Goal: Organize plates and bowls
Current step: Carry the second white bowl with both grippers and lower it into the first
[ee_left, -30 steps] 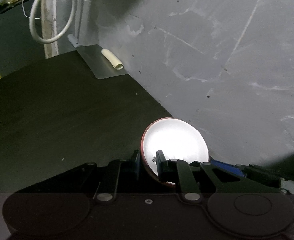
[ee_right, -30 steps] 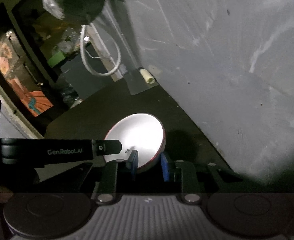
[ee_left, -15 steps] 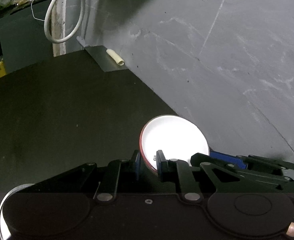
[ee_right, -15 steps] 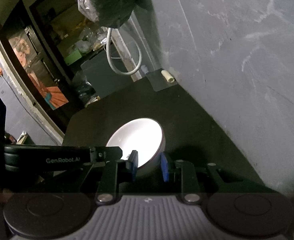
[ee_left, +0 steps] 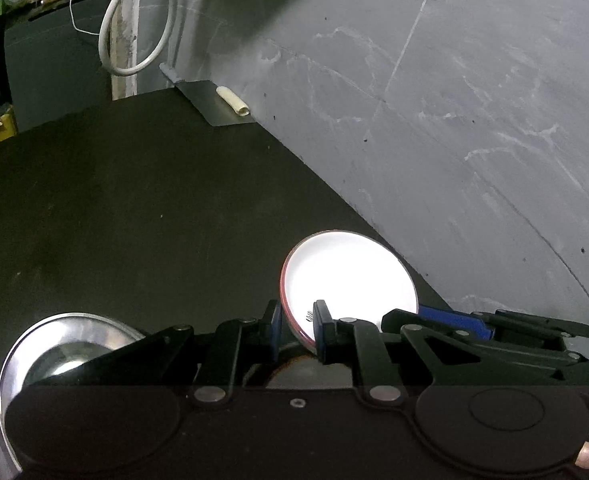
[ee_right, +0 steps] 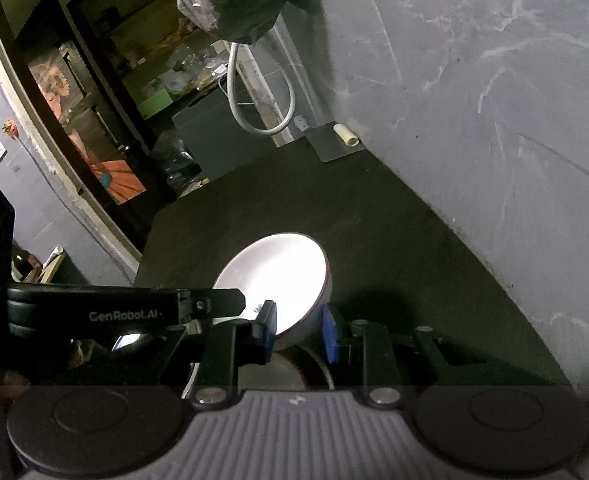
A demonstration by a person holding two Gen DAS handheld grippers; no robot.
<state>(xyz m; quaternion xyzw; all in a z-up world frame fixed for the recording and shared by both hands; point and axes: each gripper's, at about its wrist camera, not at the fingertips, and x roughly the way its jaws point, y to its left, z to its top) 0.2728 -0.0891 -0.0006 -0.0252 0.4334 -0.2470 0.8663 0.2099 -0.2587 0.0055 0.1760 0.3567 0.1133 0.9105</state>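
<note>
Newly in view, a steel bowl [ee_left: 70, 344]; both grippers' fingers [ee_left: 319, 328] pinch the empty white bowl's [ee_left: 348, 276] rim.

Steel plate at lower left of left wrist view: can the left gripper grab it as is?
Probably not. The left gripper is shut on the white bowl, as is the right gripper. The steel plate lies uncovered.

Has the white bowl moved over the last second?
Yes. The white bowl, clamped by both grippers, has travelled along the dark counter, away from the cream roll by the wall, toward the steel bowl.
</note>
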